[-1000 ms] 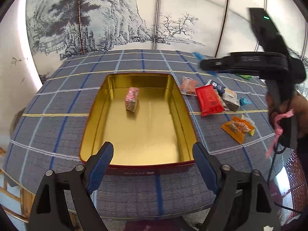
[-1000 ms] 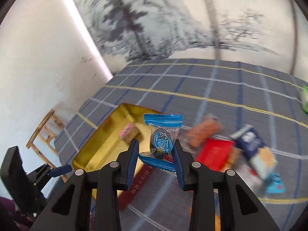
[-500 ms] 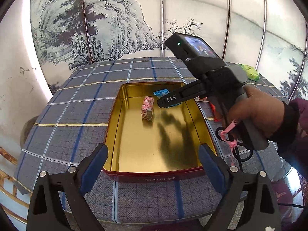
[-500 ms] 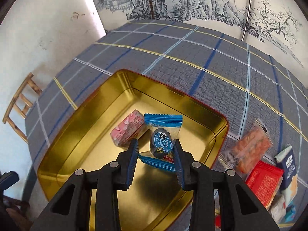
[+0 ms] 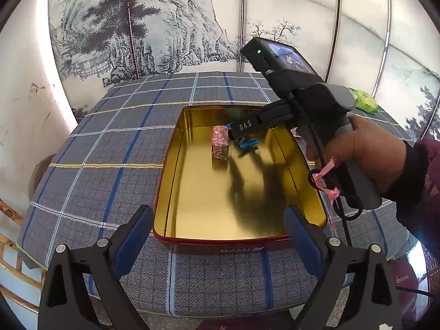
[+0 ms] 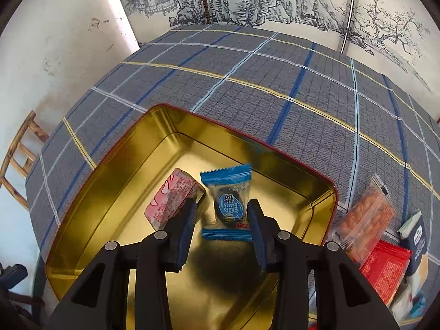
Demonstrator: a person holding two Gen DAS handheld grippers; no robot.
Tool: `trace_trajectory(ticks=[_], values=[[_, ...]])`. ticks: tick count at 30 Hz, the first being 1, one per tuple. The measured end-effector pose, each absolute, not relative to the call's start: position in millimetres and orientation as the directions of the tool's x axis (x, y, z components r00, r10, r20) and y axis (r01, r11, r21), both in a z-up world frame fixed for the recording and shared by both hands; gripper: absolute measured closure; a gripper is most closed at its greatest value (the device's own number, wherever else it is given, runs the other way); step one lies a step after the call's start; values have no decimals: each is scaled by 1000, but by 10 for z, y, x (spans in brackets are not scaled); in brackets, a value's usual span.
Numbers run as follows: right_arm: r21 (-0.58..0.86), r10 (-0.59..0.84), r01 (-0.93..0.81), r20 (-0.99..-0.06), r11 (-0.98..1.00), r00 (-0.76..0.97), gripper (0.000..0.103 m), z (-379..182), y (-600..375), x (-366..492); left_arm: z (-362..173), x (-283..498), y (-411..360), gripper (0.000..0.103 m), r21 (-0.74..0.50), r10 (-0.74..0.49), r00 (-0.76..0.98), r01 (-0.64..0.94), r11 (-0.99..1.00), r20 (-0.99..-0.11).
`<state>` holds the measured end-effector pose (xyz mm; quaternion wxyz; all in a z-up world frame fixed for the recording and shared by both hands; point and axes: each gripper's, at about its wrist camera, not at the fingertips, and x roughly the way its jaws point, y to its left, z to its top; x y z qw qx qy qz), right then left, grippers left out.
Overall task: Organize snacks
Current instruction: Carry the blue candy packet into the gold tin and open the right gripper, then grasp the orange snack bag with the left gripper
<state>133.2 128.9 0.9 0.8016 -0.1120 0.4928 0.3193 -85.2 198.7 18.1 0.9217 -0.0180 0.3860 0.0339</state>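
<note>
A gold tin with a red rim [image 5: 165, 181] [image 6: 115, 148] sits on the plaid tablecloth. A pink wrapped snack [image 5: 219, 141] [image 6: 173, 198] lies inside near the far end. A blue wrapped candy [image 6: 229, 203] [image 5: 247, 143] lies beside it in the tin, between the pads of my right gripper [image 6: 222, 220], whose jaws stand apart from it. The right gripper also shows in the left wrist view [image 5: 244, 132], reaching into the tin. My left gripper [image 5: 217, 236] is open and empty at the tin's near edge.
Several loose snacks lie right of the tin: an orange clear packet [image 6: 365, 217], a red packet [image 6: 385, 269], a dark blue and white packet [image 6: 415, 233]. A green packet [image 5: 363, 101] lies at the table's far right. A wooden chair [image 6: 16, 148] stands left of the table.
My right gripper moved lower into the tin and opened, letting go of the blue candy, which now lies beside the pink snack. The left gripper stayed open.
</note>
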Motion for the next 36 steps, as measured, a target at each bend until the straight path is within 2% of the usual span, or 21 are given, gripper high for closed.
trace_trajectory(ticks=[5, 10, 12, 16, 18, 22, 25, 29, 36], values=[[192, 487, -622, -802, 759, 346, 56, 201, 1137, 1244, 184, -860, 1983, 10, -6, 51, 697, -79, 997, -715], [257, 586, -622, -701, 740, 407, 48, 469, 714, 1001, 191, -885, 1910, 10, 12, 54, 691, -66, 998, -721], [266, 607, -616, -657, 742, 448, 41, 551, 426, 853, 207, -898, 1852, 10, 25, 55, 692, -53, 998, -720], [177, 519, -531, -598, 829, 611, 30, 614, -413, 538, 256, -891, 1698, 10, 37, 26, 694, 1, 999, -720], [153, 437, -440, -602, 885, 668, 25, 543, -978, 470, 291, -868, 1601, 10, 27, -16, 693, 52, 998, -721], [92, 241, -243, -668, 966, 704, 25, 282, -1878, 447, 373, -768, 1298, 10, -54, -168, 658, 189, 980, -734], [84, 172, -157, -682, 984, 711, 25, 124, -2357, 423, 396, -625, 980, 10, -134, -275, 610, 267, 954, -743], [120, 159, -105, -687, 987, 709, 25, -39, -2744, 455, 316, -299, 611, 10, -263, -378, 525, 282, 923, -763], [213, 245, -133, -680, 968, 691, 25, -221, -2925, 468, -128, 364, 120, 10, -361, -389, 379, 144, 921, -840]])
